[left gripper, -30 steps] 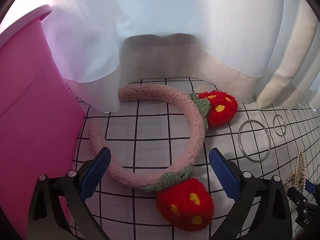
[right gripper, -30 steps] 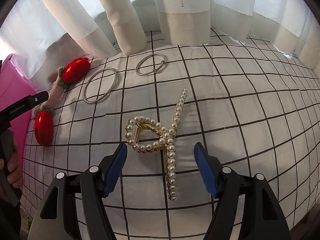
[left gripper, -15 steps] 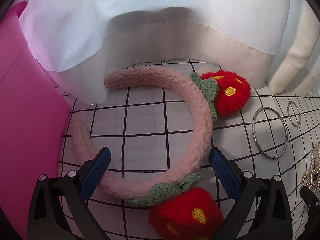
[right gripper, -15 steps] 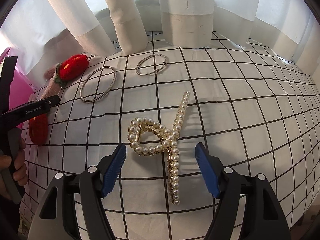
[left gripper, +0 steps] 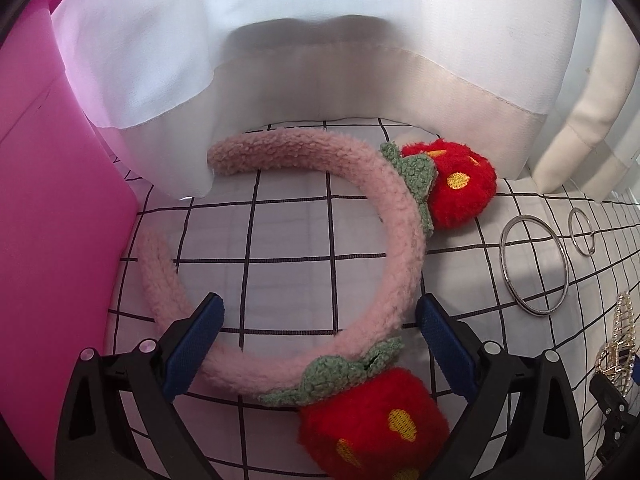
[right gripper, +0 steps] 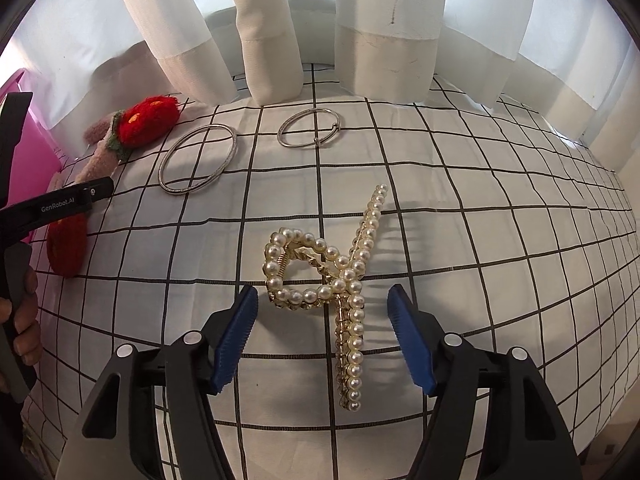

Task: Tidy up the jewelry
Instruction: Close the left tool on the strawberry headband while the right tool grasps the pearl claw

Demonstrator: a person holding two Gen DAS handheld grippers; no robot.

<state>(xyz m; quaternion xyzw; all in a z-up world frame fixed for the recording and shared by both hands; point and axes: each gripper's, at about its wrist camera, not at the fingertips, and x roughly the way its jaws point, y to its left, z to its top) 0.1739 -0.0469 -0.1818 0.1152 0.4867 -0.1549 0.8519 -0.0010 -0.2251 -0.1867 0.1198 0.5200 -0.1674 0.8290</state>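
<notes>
Left wrist: left gripper (left gripper: pixel 318 334) gaping wide, straddling fuzzy pink strawberry headband (left gripper: pixel 396 240) lying on grid cloth. Right gripper (right gripper: pixel 322 326) gaping too, flanking pearl-studded gold hair claw (right gripper: pixel 352 276), not touching.

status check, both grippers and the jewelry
Left gripper open, straddling the pink headband. Right gripper open over the pearl hair clip. Nothing gripped, nothing blocking.

Pink headband (left gripper: pixel 400 240), red strawberries (left gripper: pixel 464 184), black-gridded white cloth (right gripper: pixel 480 240), pink bin (left gripper: pixel 48 200).
</notes>
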